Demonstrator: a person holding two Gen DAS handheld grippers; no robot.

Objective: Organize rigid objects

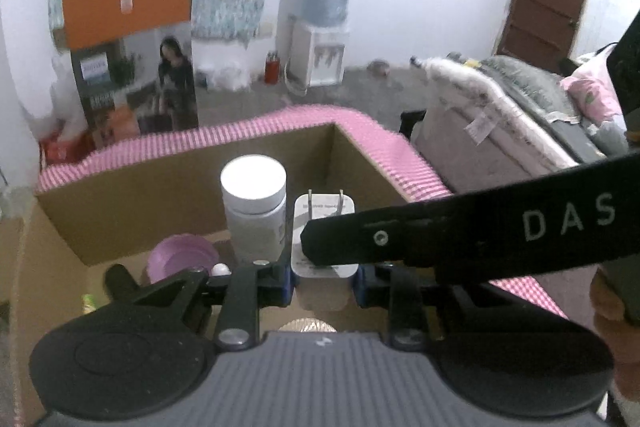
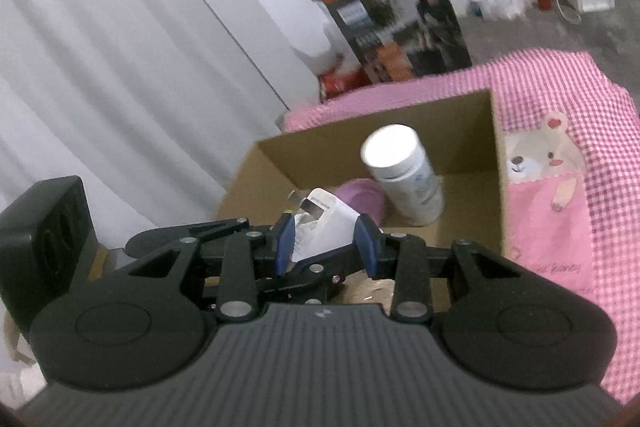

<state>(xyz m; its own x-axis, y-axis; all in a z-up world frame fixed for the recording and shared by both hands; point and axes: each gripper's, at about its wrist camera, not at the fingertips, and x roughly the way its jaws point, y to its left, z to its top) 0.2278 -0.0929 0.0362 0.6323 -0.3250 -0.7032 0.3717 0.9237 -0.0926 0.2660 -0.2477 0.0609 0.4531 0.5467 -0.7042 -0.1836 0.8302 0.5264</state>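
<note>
- The left gripper point(image 1: 324, 285) is closed on a white charger point(image 1: 323, 227); its blue pads press the lower sides of the charger, and the two metal prongs point up and away.
- The right gripper point(image 2: 325, 245) also has its pads closed on the same white charger point(image 2: 324, 227), it seems, so both grippers carry one thing together. In the left wrist view the black finger of the right gripper crosses in front of the charger.
- The charger hangs over the open cardboard box point(image 1: 180, 195), near its front side. I judge it is not yet put down.
- Already inside the box: a white bottle point(image 1: 256, 203) standing upright, and a purple lid point(image 1: 180, 257) lying just beside it at the left. A small white ball point(image 1: 221, 269) and something green at the front corner are also there, but too small to name.
- So part of the sorting looks done. The charger is left, and I cannot tell if other things wait outside the views.
- Room: the box floor to the right of the bottle looks free, and the bottle is close to the charger, so a careless move may tip it.
- The box stands on a pink checked cloth point(image 2: 560, 99); its walls rise on the far side and both flanks, so entry from above seems the clear way.
</note>
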